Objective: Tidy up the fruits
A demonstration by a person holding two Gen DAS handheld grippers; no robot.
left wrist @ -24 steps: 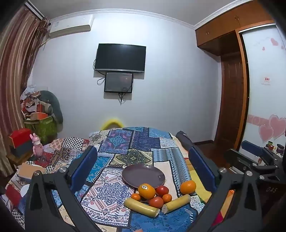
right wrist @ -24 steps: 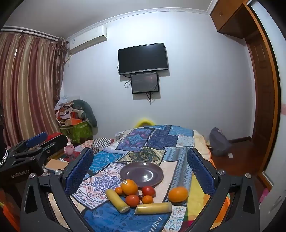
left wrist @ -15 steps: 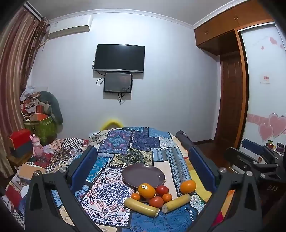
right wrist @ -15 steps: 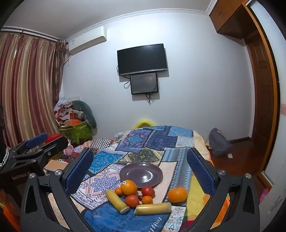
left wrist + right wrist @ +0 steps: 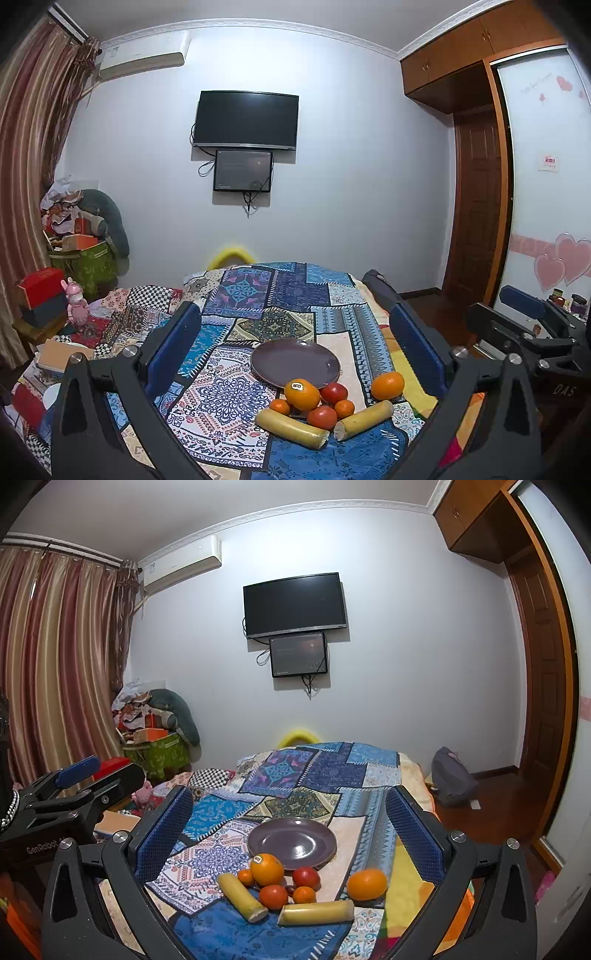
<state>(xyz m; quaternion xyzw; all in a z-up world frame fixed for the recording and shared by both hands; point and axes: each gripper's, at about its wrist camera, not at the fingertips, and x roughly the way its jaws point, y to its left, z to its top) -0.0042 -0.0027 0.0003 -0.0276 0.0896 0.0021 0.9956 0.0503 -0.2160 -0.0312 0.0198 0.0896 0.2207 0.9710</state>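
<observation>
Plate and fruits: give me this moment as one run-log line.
plate: bare | fruits: on quilt, in front of plate | left tongs: open, holding nothing | right tongs: open, holding nothing

Both tongs, left [image 5: 295,354] and right [image 5: 290,830], have black frames, silver screws and blue textured pads [image 5: 162,834].

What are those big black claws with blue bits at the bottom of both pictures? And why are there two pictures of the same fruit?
Those claws are grabbing tools that a person holds, one in each hand. Each carries a small camera looking out between its two fingers, so you get two pictures: one from the left tool, one from the right tool. Both are wide open and hold nothing. Ahead is a bed with a patchwork cover. On it lies a purple plate with nothing on it. In front sit two big oranges, one with a sticker, two small ones, two red tomatoes and two yellow banana-like pieces.
</observation>
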